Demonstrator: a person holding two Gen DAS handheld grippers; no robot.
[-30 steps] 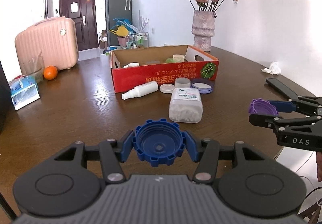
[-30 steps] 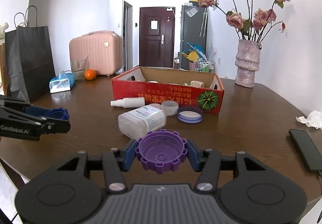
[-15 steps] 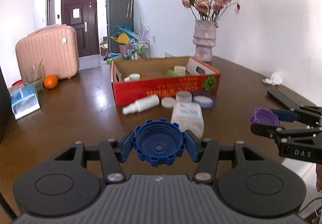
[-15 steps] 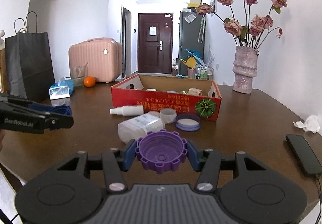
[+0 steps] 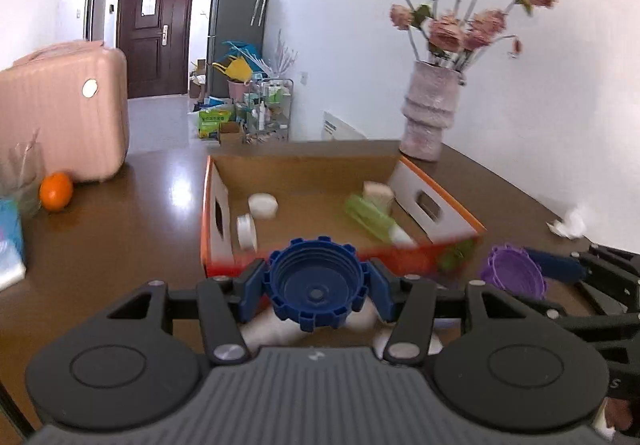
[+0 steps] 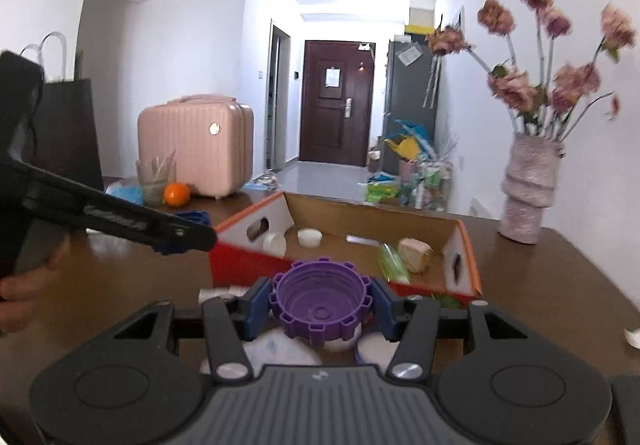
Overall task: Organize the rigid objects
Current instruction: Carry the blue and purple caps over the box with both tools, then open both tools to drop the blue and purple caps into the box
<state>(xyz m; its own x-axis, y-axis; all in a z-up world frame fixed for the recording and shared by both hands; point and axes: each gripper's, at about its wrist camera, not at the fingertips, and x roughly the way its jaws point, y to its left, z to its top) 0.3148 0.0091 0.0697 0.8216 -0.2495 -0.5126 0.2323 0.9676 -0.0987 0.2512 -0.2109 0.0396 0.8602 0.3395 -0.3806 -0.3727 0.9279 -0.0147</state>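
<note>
Two big screw caps with chunky notched rims are the main things here. The blue cap point(image 5: 316, 285) sits open side up, pinched at its sides between the left gripper's fingers point(image 5: 251, 291), up off the worktop point(image 5: 120, 229). The purple cap point(image 6: 322, 303) is the same shape, also hollow side up, clamped between the right gripper's fingers point(image 6: 258, 305). Both hang just in front of the red cardboard box point(image 5: 440, 205), which holds a green bottle point(image 5: 368, 219) lying down, some white lids point(image 5: 262, 205) and a beige block point(image 5: 378, 194).
</note>
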